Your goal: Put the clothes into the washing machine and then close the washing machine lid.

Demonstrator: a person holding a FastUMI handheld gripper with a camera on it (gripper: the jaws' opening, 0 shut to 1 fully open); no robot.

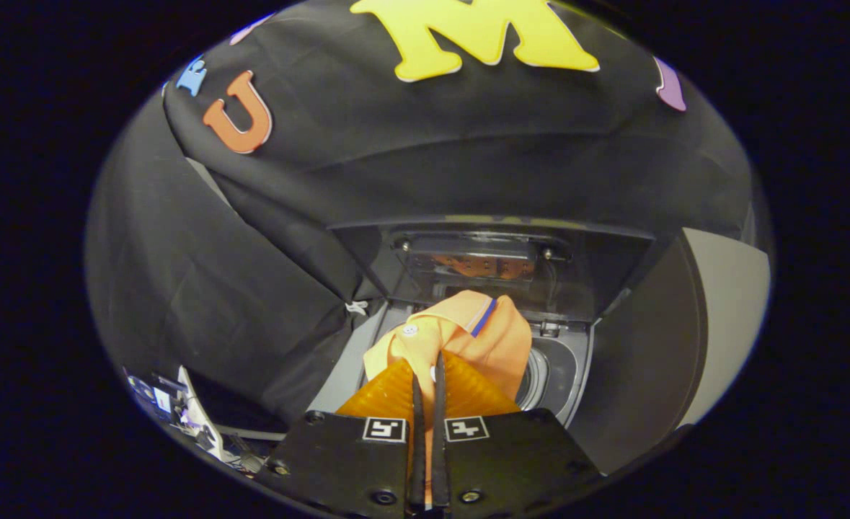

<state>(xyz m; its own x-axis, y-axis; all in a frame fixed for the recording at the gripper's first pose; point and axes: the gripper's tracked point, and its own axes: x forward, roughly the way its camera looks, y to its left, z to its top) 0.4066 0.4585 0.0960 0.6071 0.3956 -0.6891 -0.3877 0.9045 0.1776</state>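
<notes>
Between my two fingers hangs the orange shirt (461, 339), pinched in a thin fold of fabric so the rest of it drapes forward and down, collar and a white button showing. I hold my gripper (428, 382) nearly closed, both fingers pressing on the cloth with only the fabric's thickness between them; a tight pinch like this keeps the garment from slipping while it hangs free. The shirt sits just ahead of the fingers and over the washing machine (561, 367), partly covering the round drum opening (536, 378), whose rim curves out beside the cloth. I judge it is carried high so the loose hem clears the machine's top before I lower it in.

Beyond the shirt the lid (482, 267) stands raised against the back, its glossy underside mirroring an orange patch, so the way in is open and the closing step is not yet done. A grey panel (727, 303) rises on one side, and small electronics (179, 411) lie well apart on the other.
</notes>
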